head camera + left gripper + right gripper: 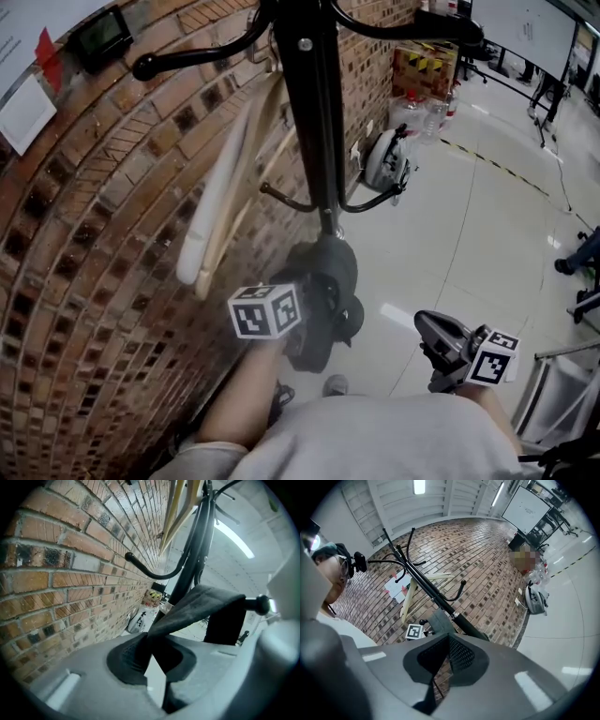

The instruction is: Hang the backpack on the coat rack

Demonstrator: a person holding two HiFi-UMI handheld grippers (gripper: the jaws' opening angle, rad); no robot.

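Observation:
The black coat rack (314,122) stands against the brick wall, and its pole (192,569) rises just beyond my left gripper. The dark backpack (328,281) hangs low beside the pole, below the lower hooks. My left gripper (305,302), with its marker cube, is against the backpack and is shut on a dark strap (197,604). That strap runs up from the jaws (149,641) towards a ball-tipped hook (262,604). My right gripper (427,326) hovers apart at the lower right, shut and holding nothing (447,641). From there the rack (436,595) and the backpack (439,620) show ahead.
Pale wooden hangers (220,206) dangle from an upper hook along the brick wall (84,244). A white and grey bag (386,159) lies on the tiled floor by the wall, with bottles and a cardboard box (422,66) behind it. My shoe (335,384) is below.

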